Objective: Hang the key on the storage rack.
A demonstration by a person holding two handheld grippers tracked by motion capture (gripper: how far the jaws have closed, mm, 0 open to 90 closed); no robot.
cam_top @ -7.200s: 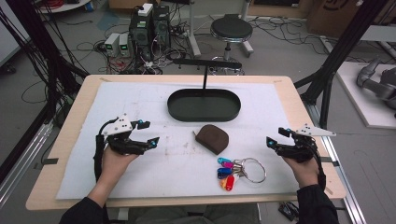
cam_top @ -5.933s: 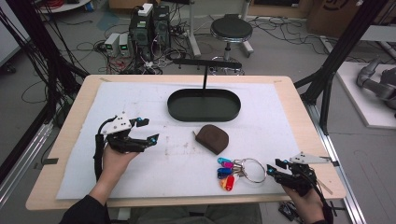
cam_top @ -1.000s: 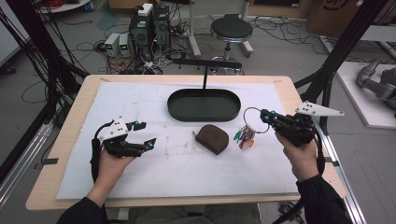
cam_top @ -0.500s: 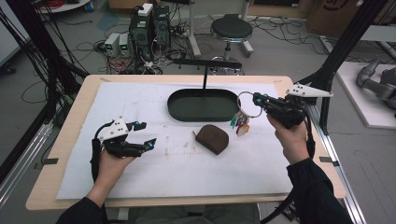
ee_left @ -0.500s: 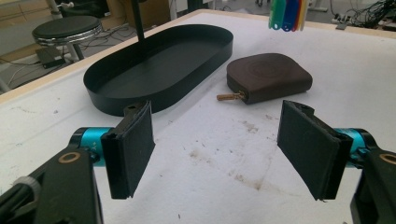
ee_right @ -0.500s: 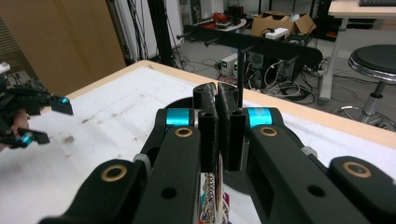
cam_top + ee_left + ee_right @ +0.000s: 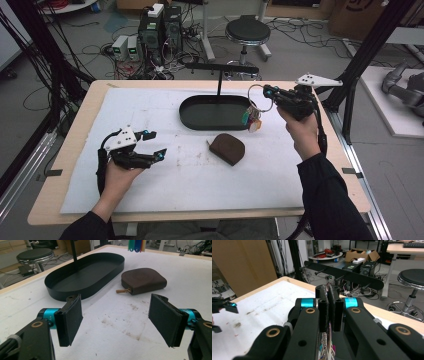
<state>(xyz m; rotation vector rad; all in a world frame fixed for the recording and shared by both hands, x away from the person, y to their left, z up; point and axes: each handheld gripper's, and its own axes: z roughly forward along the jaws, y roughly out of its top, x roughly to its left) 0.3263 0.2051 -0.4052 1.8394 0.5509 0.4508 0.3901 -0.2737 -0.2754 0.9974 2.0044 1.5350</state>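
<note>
My right gripper (image 7: 268, 92) is shut on the metal ring of a key bunch (image 7: 251, 119). The coloured keys dangle over the right end of the black oval tray (image 7: 205, 114). From the tray a post rises to a black crossbar with pegs (image 7: 222, 67), which lies just ahead of the shut jaws in the right gripper view (image 7: 348, 275). A brown zip pouch (image 7: 227, 148) lies in front of the tray. My left gripper (image 7: 155, 144) rests low at the table's left, open and empty, and faces the pouch (image 7: 143, 280) and tray (image 7: 62, 293).
A stained white mat (image 7: 150, 190) covers most of the wooden table. Behind the table's far edge stand a round stool (image 7: 247, 30) and computer boxes (image 7: 160, 25) among cables. Black frame posts (image 7: 365, 55) rise at the right.
The right gripper went down to the keys on the table's lower right, closed on their ring, then lifted them back and left to the tray's right end. The left hand has hardly moved.
</note>
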